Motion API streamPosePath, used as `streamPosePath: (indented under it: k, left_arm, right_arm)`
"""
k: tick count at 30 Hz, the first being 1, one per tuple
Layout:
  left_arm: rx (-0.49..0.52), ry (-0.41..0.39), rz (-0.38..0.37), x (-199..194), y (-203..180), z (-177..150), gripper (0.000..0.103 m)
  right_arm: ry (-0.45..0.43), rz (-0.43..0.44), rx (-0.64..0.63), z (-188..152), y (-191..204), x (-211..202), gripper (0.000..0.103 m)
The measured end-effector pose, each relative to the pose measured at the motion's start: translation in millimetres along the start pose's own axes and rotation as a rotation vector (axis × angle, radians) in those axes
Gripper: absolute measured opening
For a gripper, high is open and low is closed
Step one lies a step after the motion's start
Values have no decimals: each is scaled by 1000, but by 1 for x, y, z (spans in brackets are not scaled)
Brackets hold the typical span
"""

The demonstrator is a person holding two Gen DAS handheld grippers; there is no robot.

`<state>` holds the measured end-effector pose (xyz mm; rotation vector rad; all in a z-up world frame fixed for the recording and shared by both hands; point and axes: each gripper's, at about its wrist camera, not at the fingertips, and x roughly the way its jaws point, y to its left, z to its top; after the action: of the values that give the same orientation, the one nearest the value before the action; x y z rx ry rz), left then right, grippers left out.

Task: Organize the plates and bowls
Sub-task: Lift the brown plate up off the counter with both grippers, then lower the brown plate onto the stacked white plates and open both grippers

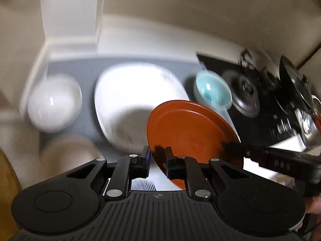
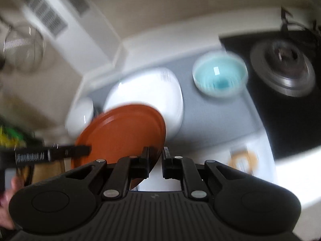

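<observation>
An orange plate (image 1: 190, 132) hangs tilted in the air above the counter, held by opposite rims. My left gripper (image 1: 158, 152) is shut on its near-left rim. My right gripper (image 1: 227, 147) reaches in from the right and pinches the other edge. In the right wrist view the orange plate (image 2: 122, 134) has its rim clamped in my right gripper (image 2: 156, 151), while my left gripper (image 2: 88, 150) grips its left side. Below lie a white square plate (image 1: 132, 96), a white bowl (image 1: 54, 104), a teal bowl (image 1: 212, 90) and a beige bowl (image 1: 68, 154).
The dishes rest on a grey mat (image 1: 84, 68) by the wall corner. A black gas hob (image 1: 250, 92) with a lidded pan stands to the right. A wire strainer (image 2: 24, 48) hangs at the upper left. A hand (image 2: 8, 200) holds the left gripper.
</observation>
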<state>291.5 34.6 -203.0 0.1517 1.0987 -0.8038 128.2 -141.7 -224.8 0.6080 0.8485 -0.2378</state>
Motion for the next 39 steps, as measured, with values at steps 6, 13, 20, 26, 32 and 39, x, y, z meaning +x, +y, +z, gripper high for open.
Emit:
streamPosePath:
  k: [6,13,20,26,32,39]
  left_arm:
    - [-61,-66,9,-16,10,50,14]
    - [-73,-248,-31,-80,6,78,14]
    - [-87,-347,-67,-107,2,89,14]
    - [-101,-285,-34,-76,12,94,16]
    - [-200,-127,-55,-4,43,88,16]
    - [-232,-31,32,67,55,71,16]
  right_arm:
    - [-112,58,7,48,14,13,12]
    - [-273,74,-108,91,57,-39,12]
    - [-374,90,-190,122,77,-73,12]
    - [-349,64,-223,130,75,-46,12]
    - [-227,57,-148,116,40,24,11]
    - [-91,10,-65,95,5,106,10]
